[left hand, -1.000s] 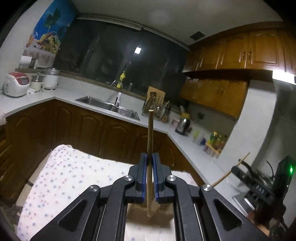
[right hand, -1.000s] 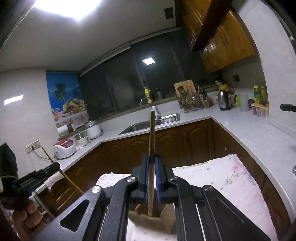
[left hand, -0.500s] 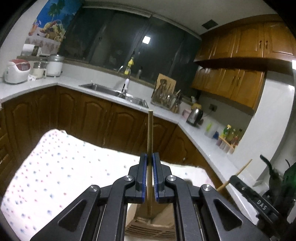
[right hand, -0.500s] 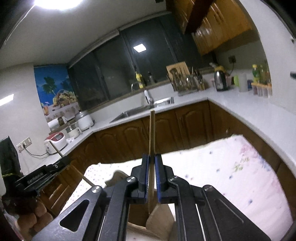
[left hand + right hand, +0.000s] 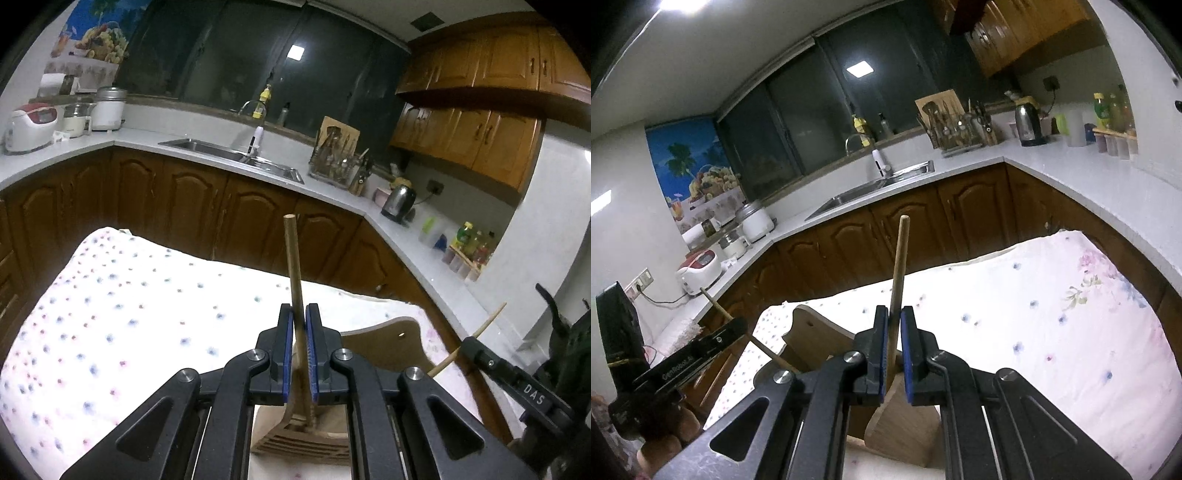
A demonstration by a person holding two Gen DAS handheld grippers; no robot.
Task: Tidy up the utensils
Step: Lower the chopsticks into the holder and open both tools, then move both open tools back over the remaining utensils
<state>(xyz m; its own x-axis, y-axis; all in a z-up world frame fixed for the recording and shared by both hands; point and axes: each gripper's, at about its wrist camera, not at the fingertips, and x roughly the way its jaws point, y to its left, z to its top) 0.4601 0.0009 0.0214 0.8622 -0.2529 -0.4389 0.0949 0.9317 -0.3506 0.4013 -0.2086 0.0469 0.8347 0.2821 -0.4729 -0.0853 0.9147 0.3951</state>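
Chopsticks: one thin round wooden stick per hand-held gripper, each standing near upright with its blunt top end up. Left hand-held gripper (image 5: pixel 299 347) has blue pads clamped together on the left chopstick (image 5: pixel 294 266); lower end of the stick drops into a wooden utensil holder (image 5: pixel 306 439) sitting on the dotted tablecloth (image 5: pixel 110 314). Right hand-held gripper (image 5: pixel 894 349) is clamped the same way on the right chopstick (image 5: pixel 899 266), over the same wooden holder, lower tip hidden behind the jaws. Left view only: slatted base of the holder, plus the right gripper's body at the right edge with its stick poking out. Right view only: holder's curved side panel with a small hole, the left gripper at the left edge, fingers of a hand (image 5: pixel 665 439) under it, and a floral print at the cloth's far corner.
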